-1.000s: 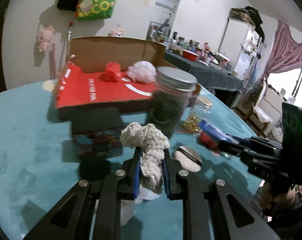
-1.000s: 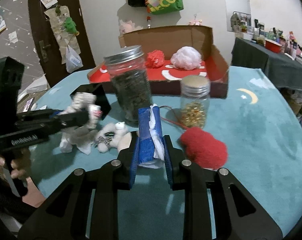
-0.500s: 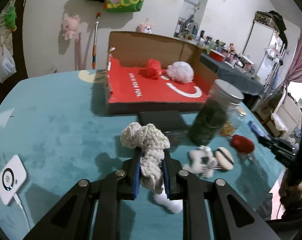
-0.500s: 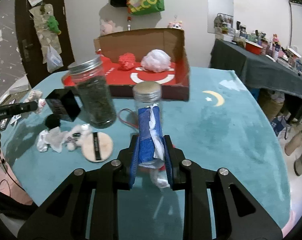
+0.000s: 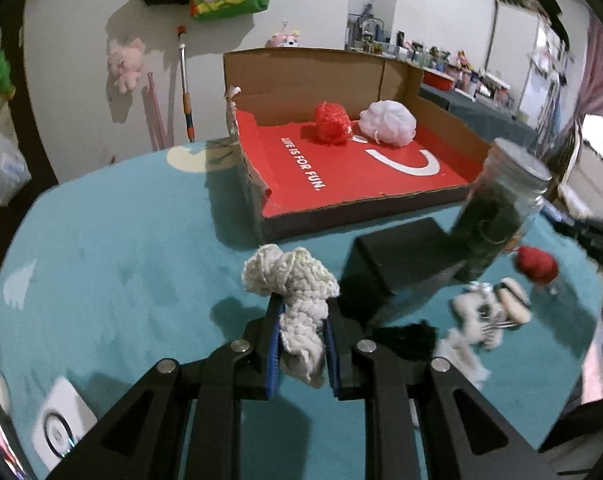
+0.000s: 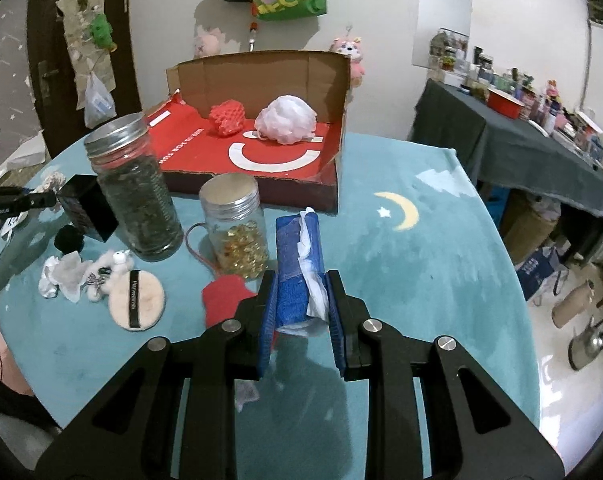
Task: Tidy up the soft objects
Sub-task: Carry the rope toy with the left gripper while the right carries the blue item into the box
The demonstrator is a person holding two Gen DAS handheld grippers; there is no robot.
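My left gripper (image 5: 301, 320) is shut on a cream crocheted cloth (image 5: 291, 280) and holds it above the teal table, short of the open cardboard box (image 5: 341, 172). My right gripper (image 6: 301, 300) is shut on a blue tissue pack (image 6: 297, 256) with white tissue sticking out. The box, with its red floor (image 6: 205, 148), holds a red mesh ball (image 5: 332, 122) and a white mesh pouf (image 5: 387, 122). A red soft piece (image 6: 223, 298), a small white plush (image 6: 105, 270), a round powder puff (image 6: 137, 300) and a crumpled tissue (image 6: 59, 276) lie on the table.
A tall jar of dark contents (image 6: 135, 196) and a smaller jar of golden beads (image 6: 237, 232) stand in front of the box. A black box (image 5: 397, 260) and a black pompom (image 6: 67, 238) sit beside them. A white device (image 5: 57, 428) lies at the table's near left edge.
Both grippers have risen and pulled back with their loads. The left view has swung so the box sits more to the right and closer; the right view now looks down over the jars.
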